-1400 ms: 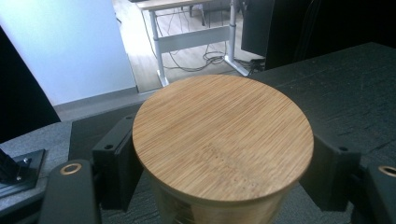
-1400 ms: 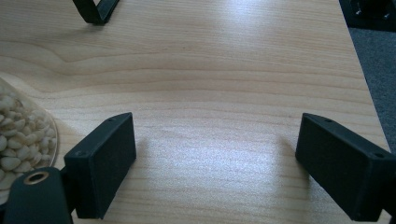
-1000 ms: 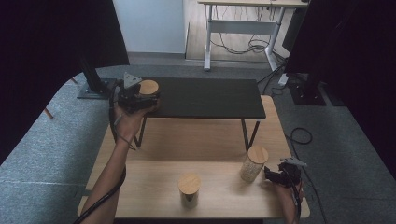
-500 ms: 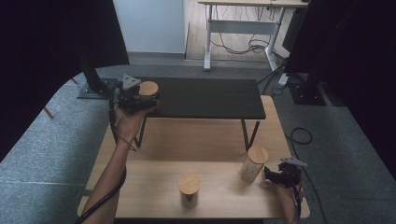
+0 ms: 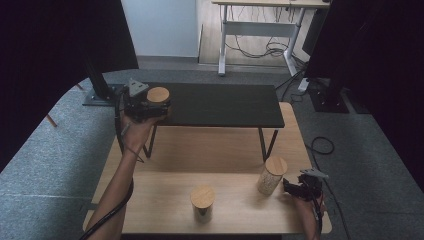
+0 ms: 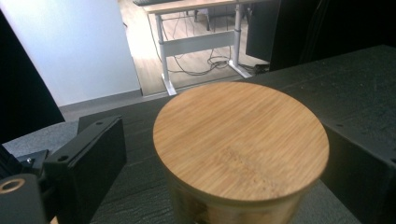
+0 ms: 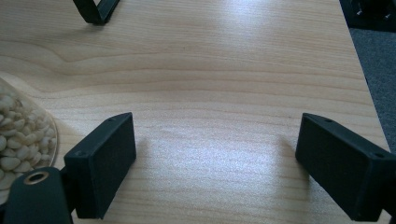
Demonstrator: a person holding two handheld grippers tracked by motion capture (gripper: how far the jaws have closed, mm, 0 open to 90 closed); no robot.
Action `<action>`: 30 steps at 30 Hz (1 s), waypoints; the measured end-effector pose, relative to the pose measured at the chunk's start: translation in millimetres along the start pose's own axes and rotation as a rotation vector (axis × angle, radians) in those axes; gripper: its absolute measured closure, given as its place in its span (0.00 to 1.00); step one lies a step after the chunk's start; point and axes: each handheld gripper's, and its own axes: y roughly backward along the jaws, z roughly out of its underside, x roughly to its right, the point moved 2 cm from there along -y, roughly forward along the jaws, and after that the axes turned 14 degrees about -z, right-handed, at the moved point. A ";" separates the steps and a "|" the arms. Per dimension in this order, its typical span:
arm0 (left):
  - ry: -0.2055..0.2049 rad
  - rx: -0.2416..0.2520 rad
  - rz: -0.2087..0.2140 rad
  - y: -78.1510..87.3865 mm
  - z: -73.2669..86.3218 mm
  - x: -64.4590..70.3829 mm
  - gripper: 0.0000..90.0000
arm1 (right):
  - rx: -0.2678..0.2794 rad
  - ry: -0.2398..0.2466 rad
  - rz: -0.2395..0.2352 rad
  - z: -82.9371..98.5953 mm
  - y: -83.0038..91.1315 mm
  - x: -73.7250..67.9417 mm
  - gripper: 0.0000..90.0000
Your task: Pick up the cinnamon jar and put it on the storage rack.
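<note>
At the upper left of the high view, a jar with a wooden lid [image 5: 158, 96] is set on the black shelf [image 5: 225, 105] and is flanked by the left tongs [image 5: 150, 107]. Whether the pads press it or stand just off it cannot be told. At the lower right, the right tongs [image 5: 292, 187] are spread and empty, just beside a second jar [image 5: 271, 175]. A third jar [image 5: 202, 202] stands on the tabletop [image 5: 165, 200]. One placement appears nearly complete; two jars appear to remain.

One jar [image 5: 158, 96] on the raised shelf's [image 5: 225, 105] left end, two jars [image 5: 270, 175] on the table [image 5: 165, 200] below.
</note>
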 end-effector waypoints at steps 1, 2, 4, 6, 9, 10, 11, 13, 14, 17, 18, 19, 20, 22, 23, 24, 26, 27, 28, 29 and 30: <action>-0.006 0.003 0.001 0.4 0.7 0.2 0.06 | 0.000 0.000 0.000 0.0 0.0 0.0 0.13; -0.006 0.003 0.001 0.4 0.7 0.2 0.06 | 0.000 0.000 0.000 0.0 0.0 0.0 0.13; -0.006 0.005 0.008 0.6 1.2 0.8 0.06 | 0.000 0.000 0.000 0.0 0.0 0.0 0.13; -0.009 0.007 0.009 0.8 1.4 1.5 0.06 | 0.000 0.000 0.000 0.0 0.0 0.0 0.13; -0.005 0.011 0.011 1.7 2.4 2.4 0.06 | 0.000 0.000 0.000 0.0 0.0 0.0 0.13; -0.005 0.013 0.012 2.0 2.6 2.5 0.06 | 0.000 0.000 0.000 0.0 0.0 0.0 0.13; -0.005 0.015 0.013 2.7 2.8 2.2 0.06 | 0.000 0.000 0.000 0.0 0.0 0.0 0.13; -0.004 0.019 0.014 4.2 3.0 2.0 0.06 | 0.000 0.000 0.000 0.0 0.0 0.0 0.13; -0.003 0.020 0.015 4.8 3.1 1.9 0.06 | 0.000 0.000 0.000 0.0 0.0 0.0 0.13; -0.008 0.024 0.015 7.2 3.3 1.2 0.06 | 0.000 0.000 0.000 0.0 0.0 0.0 0.13; -0.007 0.025 0.016 7.8 3.4 1.1 0.06 | 0.000 0.000 0.000 0.0 0.0 0.0 0.13; -0.007 0.026 0.016 8.6 3.5 0.9 0.06 | 0.000 0.000 0.000 0.0 0.0 0.0 0.13; -0.007 0.027 0.016 9.2 3.7 0.8 0.06 | 0.000 0.000 0.000 0.0 0.0 0.0 0.13; -0.009 0.028 0.018 10.4 4.1 0.6 0.06 | 0.000 0.000 0.000 0.0 0.0 0.0 0.13; -0.009 0.029 0.019 11.1 4.4 0.5 0.06 | 0.000 0.000 0.000 0.0 0.0 -0.1 0.13; -0.011 0.029 0.019 11.6 4.5 0.4 0.06 | 0.000 0.000 0.000 0.0 0.0 0.0 0.13; -0.013 0.031 0.019 13.1 5.1 0.1 0.06 | 0.000 0.000 0.000 0.0 0.0 0.0 0.13; -0.015 0.032 0.019 13.6 5.3 -0.1 0.06 | 0.000 0.000 0.000 0.0 0.0 -0.1 0.13; -0.017 0.033 0.018 14.6 5.7 -0.3 0.06 | 0.000 0.000 0.000 0.0 0.0 0.0 0.13; -0.018 0.033 0.019 15.1 6.0 -0.5 0.06 | 0.000 0.000 0.000 0.0 0.0 -0.1 0.13; -0.017 0.033 0.021 16.1 6.5 -0.8 0.06 | 0.000 0.000 0.000 0.0 0.0 0.0 0.13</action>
